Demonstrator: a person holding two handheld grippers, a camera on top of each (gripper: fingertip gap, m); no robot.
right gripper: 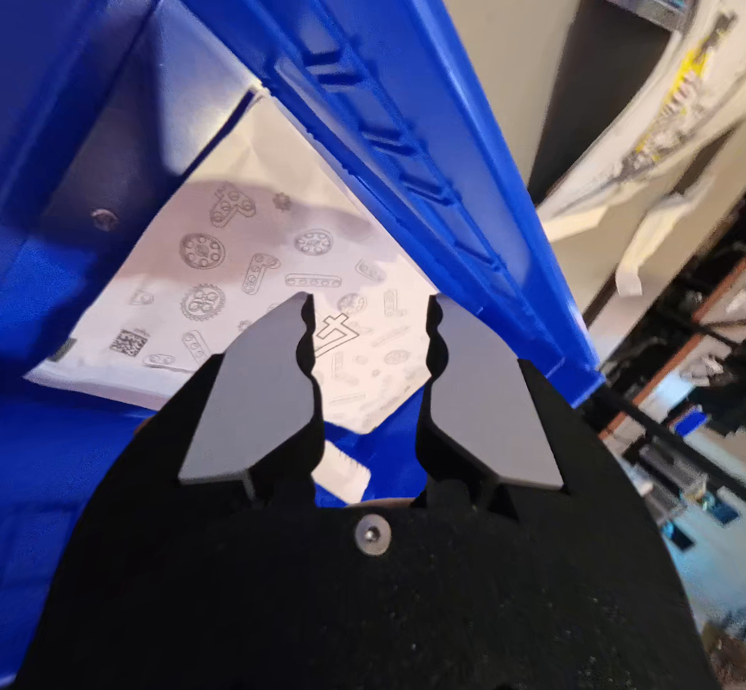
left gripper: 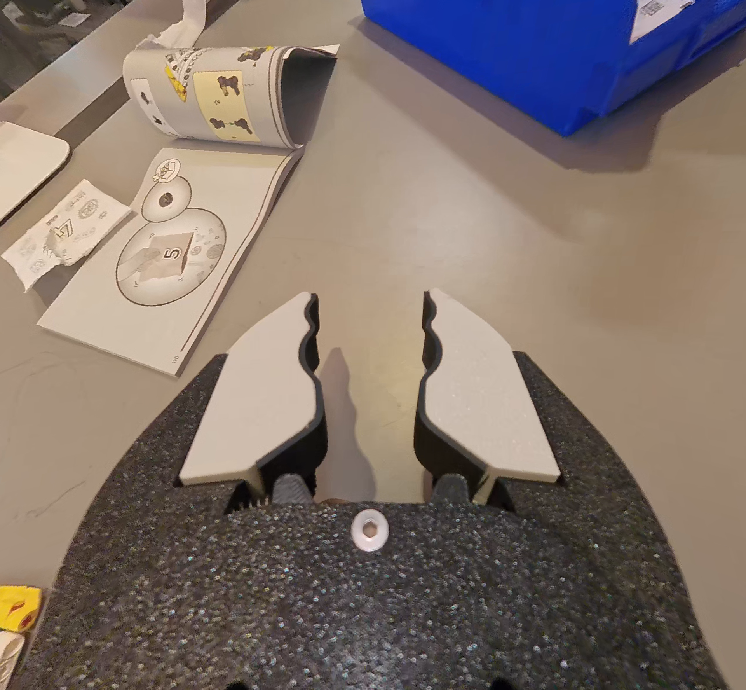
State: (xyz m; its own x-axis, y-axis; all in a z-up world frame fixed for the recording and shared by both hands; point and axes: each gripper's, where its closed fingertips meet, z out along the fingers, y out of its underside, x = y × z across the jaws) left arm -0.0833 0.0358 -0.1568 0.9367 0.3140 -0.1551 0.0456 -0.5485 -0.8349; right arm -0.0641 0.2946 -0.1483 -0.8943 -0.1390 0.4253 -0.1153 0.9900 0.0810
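Note:
My left gripper (left gripper: 370, 299) is open and empty, low over the bare grey table (left gripper: 464, 234). An open instruction booklet (left gripper: 169, 250) lies to its left, its far pages curled up into a roll (left gripper: 226, 93). A blue plastic bin (left gripper: 545, 24) stands ahead to the right. My right gripper (right gripper: 370, 301) is open and empty inside the blue bin (right gripper: 403, 137), above a white paper bag printed with grey part drawings (right gripper: 250, 266) that lies on the bin's floor. The pads do not touch the bag.
A torn white paper bag (left gripper: 64, 230) and a white tray's corner (left gripper: 28, 170) lie left of the booklet. A yellow packet (left gripper: 18, 608) sits at the lower left edge. Outside the bin's rim, the curled booklet (right gripper: 646, 137) and shelves (right gripper: 686, 408) show at the right. Across from one pair of fingers to the other is roughly 25 cm. Left tips and right tips are each some 20 cm from the roll (left gripper: 226, 93).

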